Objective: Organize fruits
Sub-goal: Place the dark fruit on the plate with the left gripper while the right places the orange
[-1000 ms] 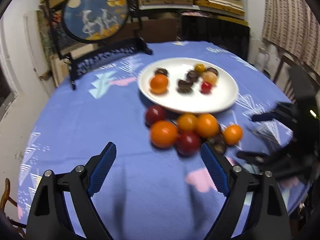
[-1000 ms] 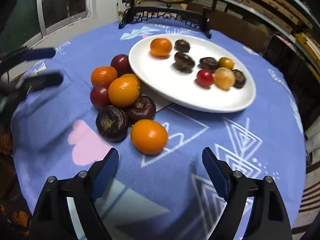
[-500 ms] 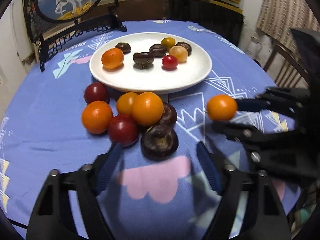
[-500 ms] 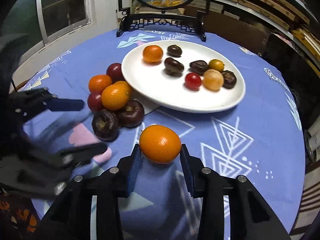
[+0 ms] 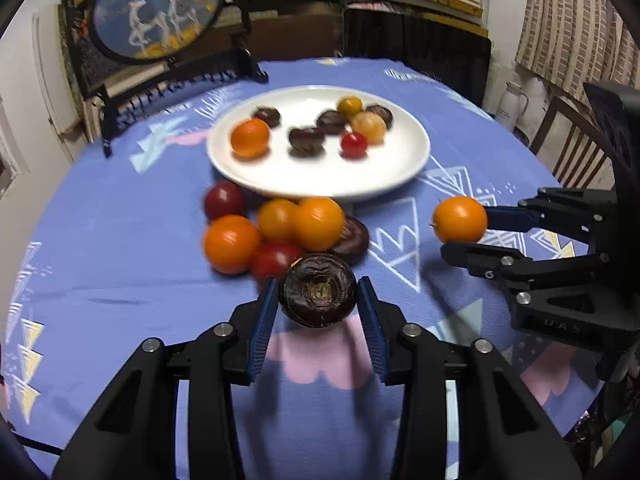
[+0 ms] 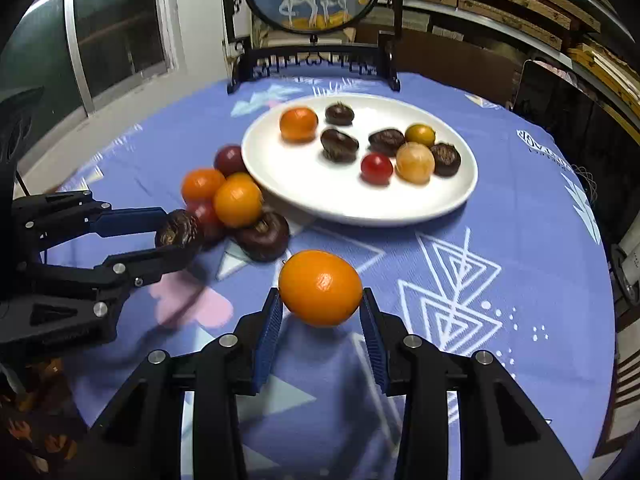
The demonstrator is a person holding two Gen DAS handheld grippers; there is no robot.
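In the last second you closed both grippers: your left gripper (image 5: 318,300) was closing on the dark brown fruit (image 5: 319,295) at 6 o'clock of the white plate (image 5: 412,160), your right gripper (image 6: 320,312) clamped the orange fruit (image 6: 320,288), so both could go onto the plate.

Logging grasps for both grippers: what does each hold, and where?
Left gripper is closing on the dark fruit's sides; right gripper clamps the orange fruit's sides.
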